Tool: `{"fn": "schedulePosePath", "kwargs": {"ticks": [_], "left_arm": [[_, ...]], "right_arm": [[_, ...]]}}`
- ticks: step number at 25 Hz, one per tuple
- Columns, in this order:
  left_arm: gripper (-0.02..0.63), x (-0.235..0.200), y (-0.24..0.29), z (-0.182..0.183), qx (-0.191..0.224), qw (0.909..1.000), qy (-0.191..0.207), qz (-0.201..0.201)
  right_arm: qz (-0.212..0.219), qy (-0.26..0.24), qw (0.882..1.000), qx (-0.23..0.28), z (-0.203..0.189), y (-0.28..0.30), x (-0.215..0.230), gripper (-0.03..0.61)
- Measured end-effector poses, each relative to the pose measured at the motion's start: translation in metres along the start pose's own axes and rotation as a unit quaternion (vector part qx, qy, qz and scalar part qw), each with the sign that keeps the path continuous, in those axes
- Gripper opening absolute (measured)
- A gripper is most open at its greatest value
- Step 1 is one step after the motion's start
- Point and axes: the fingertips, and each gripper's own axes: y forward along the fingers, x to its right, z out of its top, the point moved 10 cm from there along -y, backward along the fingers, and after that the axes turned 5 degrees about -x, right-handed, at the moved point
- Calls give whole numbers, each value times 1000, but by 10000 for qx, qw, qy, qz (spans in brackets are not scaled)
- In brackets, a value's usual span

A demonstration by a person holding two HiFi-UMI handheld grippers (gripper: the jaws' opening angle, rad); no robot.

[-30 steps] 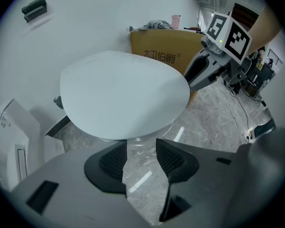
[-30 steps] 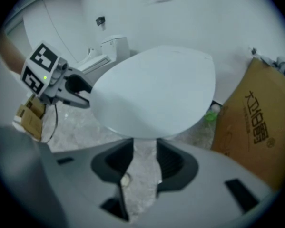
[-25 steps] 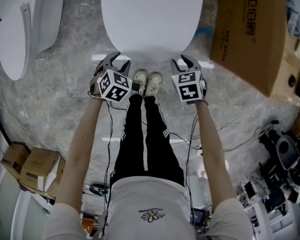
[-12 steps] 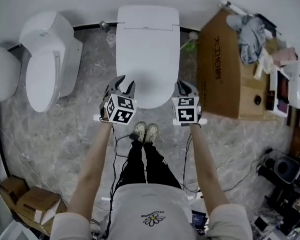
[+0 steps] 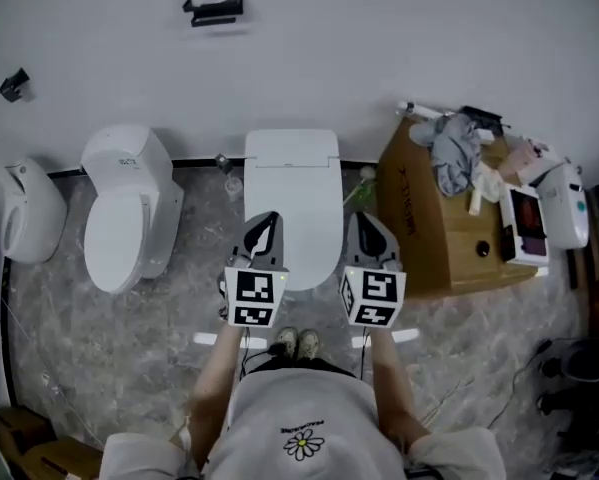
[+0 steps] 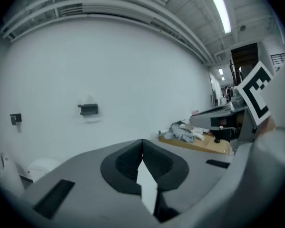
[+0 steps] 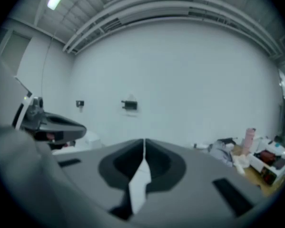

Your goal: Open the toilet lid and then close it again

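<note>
In the head view the white toilet (image 5: 291, 203) stands against the wall with its lid down flat. Both grippers are held up in front of me, above the bowl's front end, pointing toward the wall. The left gripper (image 5: 263, 226) is over the lid's left front part and the right gripper (image 5: 365, 226) hangs just off its right side. In the left gripper view the left gripper (image 6: 142, 141) has its jaws pressed together with nothing between them. The right gripper (image 7: 144, 140) looks the same in its own view, facing bare white wall.
A second white toilet (image 5: 129, 208) and a white fixture (image 5: 24, 213) stand to the left. A cardboard box (image 5: 424, 243) with a grey cloth (image 5: 457, 148) and small items on top stands to the right. A black holder (image 5: 214, 6) is on the wall. My shoes (image 5: 297, 343) are below.
Both grippers have risen from the lid's front edge to point level at the wall, and their jaws have shut empty. The head view has pulled back, showing the wall.
</note>
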Motion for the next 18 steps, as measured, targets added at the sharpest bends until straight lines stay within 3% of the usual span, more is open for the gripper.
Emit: {"fn": "schedulePosePath", "kwargs": {"ticks": [7,12,18], "left_arm": [[26,12,-69,36,1210,9902,-224,660],[26,10,-87,41,1556,9839,-601,635],[26,20,-93,42,1634,9836,-471,597]], "right_arm": [[-40,-211,9921,1236,25,-77,-24,34],[-20,-124,9933,1150,11,-86,-34,32],[3,-135,9922,1238,12,-95,-38,31]]}}
